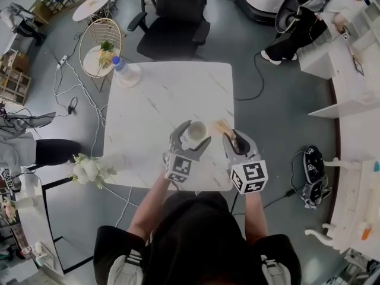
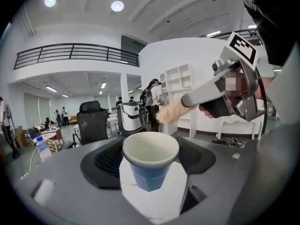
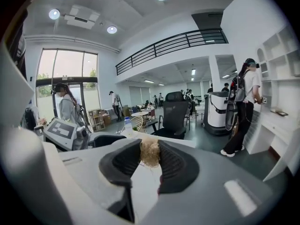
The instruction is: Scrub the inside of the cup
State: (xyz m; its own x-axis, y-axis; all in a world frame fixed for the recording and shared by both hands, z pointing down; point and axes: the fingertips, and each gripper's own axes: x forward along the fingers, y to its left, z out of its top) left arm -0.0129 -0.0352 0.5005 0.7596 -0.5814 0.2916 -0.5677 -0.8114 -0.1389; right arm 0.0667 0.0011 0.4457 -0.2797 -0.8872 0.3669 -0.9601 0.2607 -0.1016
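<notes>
Head view: the left gripper (image 1: 196, 132) is hugging the cup (image 1: 197, 129) near the near edge of the white table (image 1: 154, 100), with one jaw curling round each side. The right gripper (image 1: 236, 138) is sitting just right of it, and the brush (image 1: 221, 125) is poking out of its jaws toward the far side, bristles close to the cup's right rim but not in it. A bottle (image 1: 122, 67) is standing way off at the far left corner, and a black chair (image 1: 175, 16) is sitting past the far edge.

Left gripper view: the jaws are standing wide and gripping the cup, with the rim filling the gap from pad to pad. The cup is staying upright, blue outside and white inside, and nothing is showing inside it. The right gripper is coming in from the upper right, and the fluffy tan brush head is hanging above and beyond the cup's rim, clear of it.

Right gripper view: the jaws are closing tight on the brush, so a tan tuft of bristles is sticking up right in the narrow gap between the two dark pads. The left gripper's marker cube is showing off to the left.
</notes>
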